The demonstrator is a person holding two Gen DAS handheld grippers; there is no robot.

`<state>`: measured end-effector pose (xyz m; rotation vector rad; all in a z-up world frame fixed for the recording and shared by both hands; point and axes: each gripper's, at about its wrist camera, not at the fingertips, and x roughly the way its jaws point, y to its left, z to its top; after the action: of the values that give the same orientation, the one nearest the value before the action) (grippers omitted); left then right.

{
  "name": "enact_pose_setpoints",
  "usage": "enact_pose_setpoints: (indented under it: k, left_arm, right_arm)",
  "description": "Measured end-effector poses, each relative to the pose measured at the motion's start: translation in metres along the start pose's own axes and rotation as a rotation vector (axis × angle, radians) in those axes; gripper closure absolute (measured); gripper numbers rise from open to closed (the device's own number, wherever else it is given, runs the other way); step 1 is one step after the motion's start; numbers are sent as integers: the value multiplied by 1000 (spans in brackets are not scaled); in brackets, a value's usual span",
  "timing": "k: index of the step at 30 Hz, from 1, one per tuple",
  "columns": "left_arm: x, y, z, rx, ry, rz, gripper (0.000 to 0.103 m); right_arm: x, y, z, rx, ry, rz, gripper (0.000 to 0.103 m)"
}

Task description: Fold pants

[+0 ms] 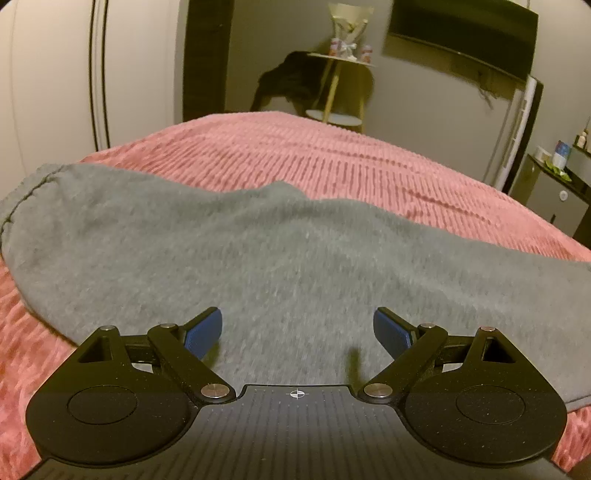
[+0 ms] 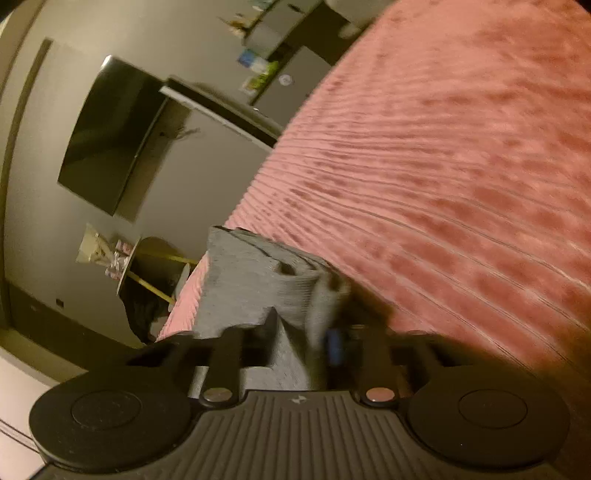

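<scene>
Nearest in the left wrist view, the left tool [image 1: 297, 330] hangs with its two blue pads [image 1: 205, 332] spread wide, nothing between them, just above the one pair of grey pants [image 1: 258, 251]. The pants lie across the near part of the pink ribbed bedspread [image 1: 369, 162], their stitched edge at the near left, their right end running out toward the bed's right side. Beyond their far edge the bedspread is bare to the far edge of the bed.

In the right wrist view, the right tool [image 2: 295, 343] has a bunch of the grey cloth [image 2: 255, 291] between its jaws, one blue pad [image 2: 334, 347] showing beside it; blur hides whether the pads press on it. To the right of it the bedspread [image 2: 461, 184] lies open.

Past the bed stand one small round side table [image 1: 341, 59] with dark clothing [image 1: 291, 81] beside it, and one wall-mounted screen [image 1: 461, 33].
</scene>
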<state>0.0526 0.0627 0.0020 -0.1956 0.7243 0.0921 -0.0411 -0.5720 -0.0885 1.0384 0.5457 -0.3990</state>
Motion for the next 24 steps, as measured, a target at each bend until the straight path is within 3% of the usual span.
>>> enact_pose_setpoints:
  k: [1, 3, 4, 5, 7, 8, 11, 14, 19, 22, 24]
  left_arm:
    - [1, 0, 0, 0, 3, -1, 10]
    - [3, 0, 0, 2, 10, -2, 10]
    - [4, 0, 0, 2, 12, -3, 10]
    - [4, 0, 0, 2, 13, -5, 10]
    - [4, 1, 0, -5, 8, -13, 10]
    - [3, 2, 1, -11, 4, -17, 10]
    - [3, 3, 1, -26, -3, -29, 10]
    - [3, 6, 2, -43, -2, -42, 10]
    - [0, 13, 4, -85, -13, -56, 10]
    - [-4, 21, 5, -123, -23, -60, 10]
    - [-5, 25, 4, -144, -20, -62, 10]
  right_arm:
    - [0, 3, -1, -19, 2, 3, 78]
    - [1, 7, -2, -36, 6, -9, 61]
    - [2, 7, -2, -35, 13, -15, 62]
    - [4, 8, -2, -35, 15, -21, 63]
    - [5, 15, -2, -63, 8, -34, 90]
    - [6, 20, -2, -83, 2, -51, 94]
    - [-1, 50, -4, -150, -24, -66, 94]
    - [-15, 113, -23, -345, -58, -2, 94]
    - [-22, 221, -114, -766, 28, 177, 93]
    - [-12, 251, -198, -996, 171, 251, 92]
    - [1, 254, -245, -1087, 310, 253, 88]
